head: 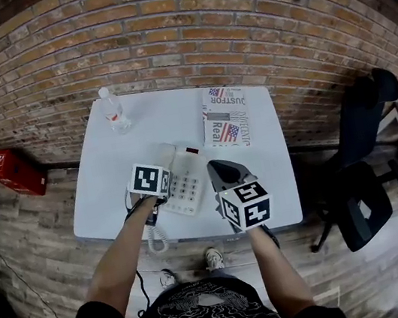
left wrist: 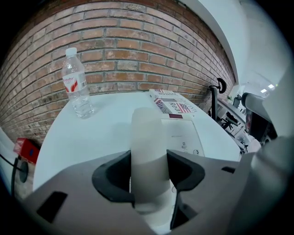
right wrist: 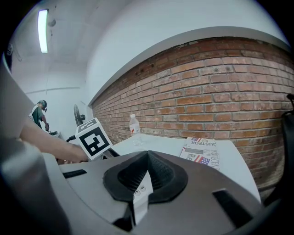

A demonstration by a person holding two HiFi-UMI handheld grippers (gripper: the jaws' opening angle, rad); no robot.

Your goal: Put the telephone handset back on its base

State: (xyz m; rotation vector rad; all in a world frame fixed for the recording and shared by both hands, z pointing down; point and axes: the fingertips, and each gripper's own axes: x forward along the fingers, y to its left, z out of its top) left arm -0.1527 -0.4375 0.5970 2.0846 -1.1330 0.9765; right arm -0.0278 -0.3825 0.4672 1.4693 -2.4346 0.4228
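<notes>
A white telephone handset (left wrist: 148, 133) stands lengthwise between the jaws of my left gripper (left wrist: 149, 158), whose pads are shut on both its sides. In the head view the left gripper (head: 164, 167) holds the handset (head: 168, 154) over the left side of the white telephone base (head: 187, 188). The base (left wrist: 183, 137) lies just right of the handset, its keypad showing. A coiled cord (head: 156, 238) hangs off the table's near edge. My right gripper (head: 220, 170) hovers right of the base, shut and holding nothing; its pads (right wrist: 148, 158) meet at the tip.
The white table (head: 109, 170) stands against a brick wall. A water bottle (head: 113, 110) is at its far left and a folded newspaper (head: 226, 117) at its far right. On the floor are a red box (head: 14, 172) at left and black office chairs (head: 360, 164) at right.
</notes>
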